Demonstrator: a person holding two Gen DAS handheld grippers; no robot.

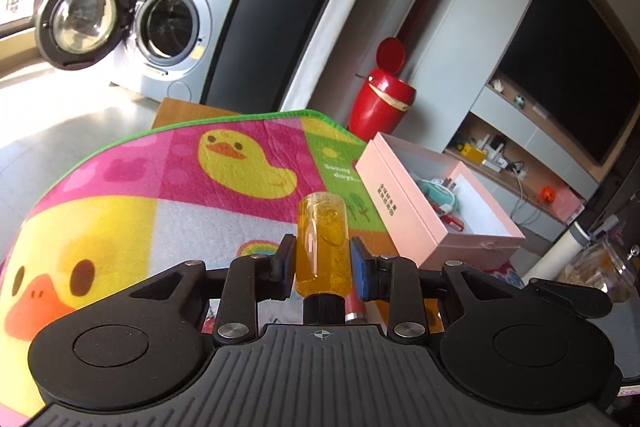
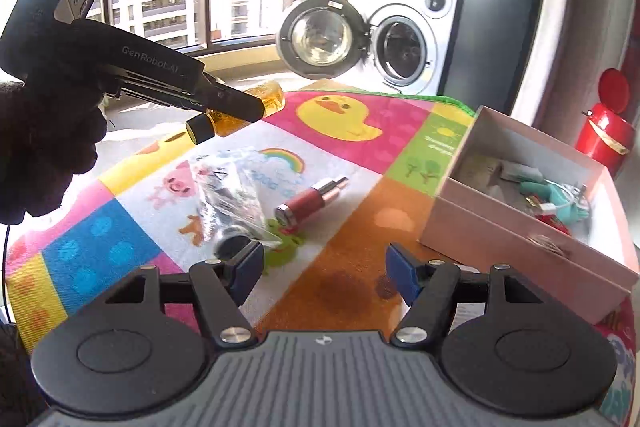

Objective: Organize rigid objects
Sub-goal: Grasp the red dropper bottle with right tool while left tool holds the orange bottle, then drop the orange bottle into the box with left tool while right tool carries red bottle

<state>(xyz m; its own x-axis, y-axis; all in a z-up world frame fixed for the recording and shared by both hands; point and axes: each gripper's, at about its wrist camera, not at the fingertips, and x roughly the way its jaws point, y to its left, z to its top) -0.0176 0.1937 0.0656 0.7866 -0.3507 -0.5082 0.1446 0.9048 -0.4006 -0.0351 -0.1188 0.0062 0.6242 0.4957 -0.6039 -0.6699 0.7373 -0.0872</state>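
Left wrist view: the left gripper [image 1: 322,259] clamps an amber bottle [image 1: 323,245] aloft over the mat [image 1: 120,227], left of the pink box [image 1: 404,223]. The smooth bottle could slip sideways. The right gripper [image 2: 325,271] hovers agape; the crumpled clear packet [image 2: 236,199] is indistinct.

In the left wrist view the red tube [image 1: 354,307] is almost fully hidden behind the yellow bottle [image 1: 323,245] and one pad [image 1: 363,269]. The small items inside the pink box [image 2: 532,227] are tangled and hard to tell apart. The clear plastic bag [image 2: 236,195] hides its contents.
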